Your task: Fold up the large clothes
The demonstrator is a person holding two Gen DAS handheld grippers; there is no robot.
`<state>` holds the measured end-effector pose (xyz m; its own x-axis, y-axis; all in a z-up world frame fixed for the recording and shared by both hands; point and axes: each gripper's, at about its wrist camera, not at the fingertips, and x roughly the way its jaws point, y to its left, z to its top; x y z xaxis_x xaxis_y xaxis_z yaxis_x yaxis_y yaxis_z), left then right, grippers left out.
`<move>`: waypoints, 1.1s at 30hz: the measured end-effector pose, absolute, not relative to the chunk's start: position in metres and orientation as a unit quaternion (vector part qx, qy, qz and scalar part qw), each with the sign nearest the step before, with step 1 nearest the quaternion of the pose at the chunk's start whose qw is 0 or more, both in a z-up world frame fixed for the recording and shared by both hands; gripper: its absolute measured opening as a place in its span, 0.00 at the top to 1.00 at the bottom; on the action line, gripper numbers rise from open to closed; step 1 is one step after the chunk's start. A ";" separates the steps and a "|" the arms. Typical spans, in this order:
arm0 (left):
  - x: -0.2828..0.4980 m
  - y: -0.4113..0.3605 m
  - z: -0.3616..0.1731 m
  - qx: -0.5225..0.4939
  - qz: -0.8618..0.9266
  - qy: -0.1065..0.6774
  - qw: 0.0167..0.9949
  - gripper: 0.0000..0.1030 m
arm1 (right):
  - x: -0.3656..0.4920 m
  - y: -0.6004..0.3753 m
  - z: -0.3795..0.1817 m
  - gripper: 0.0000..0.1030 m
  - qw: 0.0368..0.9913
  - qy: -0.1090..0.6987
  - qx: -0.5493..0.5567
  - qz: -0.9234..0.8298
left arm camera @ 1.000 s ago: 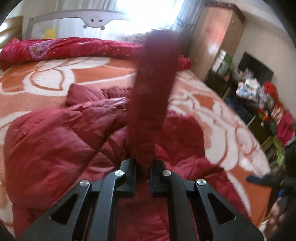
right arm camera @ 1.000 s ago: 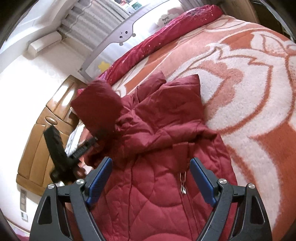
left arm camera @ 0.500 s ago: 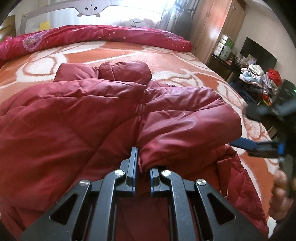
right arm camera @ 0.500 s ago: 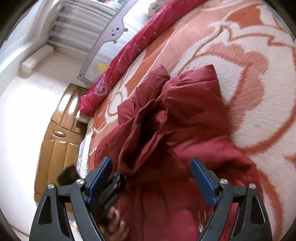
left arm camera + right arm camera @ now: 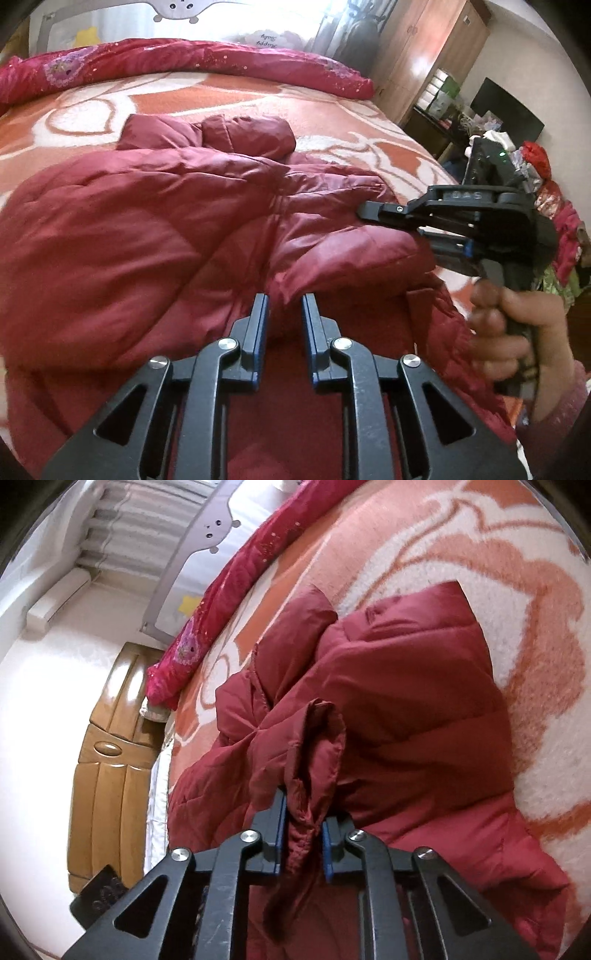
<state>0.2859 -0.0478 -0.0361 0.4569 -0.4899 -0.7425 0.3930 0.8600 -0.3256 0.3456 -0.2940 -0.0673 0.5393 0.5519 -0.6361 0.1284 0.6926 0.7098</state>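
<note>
Dark red quilted puffer jacket [image 5: 155,236] spread across orange-and-white patterned blanket [image 5: 332,114]. Left gripper [image 5: 283,314] low over a sleeve fold, jaws parted, gripping nothing. Right gripper [image 5: 303,821] level above the jacket, clenched on bunched cuff fabric [image 5: 314,746]; right hand [image 5: 517,332] wrapped round its handle.

Left wrist view: mounted behind the left gripper [image 5: 283,306], looking forward along its fingers from low and close over the near part of the red padded jacket [image 5: 147,236], facing across the bed blanket [image 5: 229,99] toward the bed rail [image 5: 177,5] and window; the right gripper [image 5: 369,212] enters from the right edge. Right wrist view: mounted behind the right gripper [image 5: 303,812], rolled sideways, looking down at close range on the jacket [image 5: 413,701], with the wooden headboard [image 5: 107,760] at left. Shared ground: the jacket, the blanket [image 5: 498,542], the rolled red quilt [image 5: 207,62] [image 5: 236,579] and the rail [image 5: 218,524].
</note>
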 end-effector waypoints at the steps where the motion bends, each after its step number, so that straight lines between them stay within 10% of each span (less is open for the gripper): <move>1: 0.284 -0.041 -0.030 -0.058 -0.256 0.448 0.855 0.85 | 0.344 -0.294 -0.063 0.89 0.801 0.458 0.362 0.132; 18: 0.354 0.046 -0.068 -0.077 -0.126 0.480 0.865 0.85 | 0.323 -0.322 -0.054 0.91 0.844 0.448 0.278 0.096; 33: 0.360 0.039 -0.079 -0.064 -0.111 0.489 0.863 0.85 | 0.297 -0.253 -0.009 0.53 0.898 0.414 0.121 0.086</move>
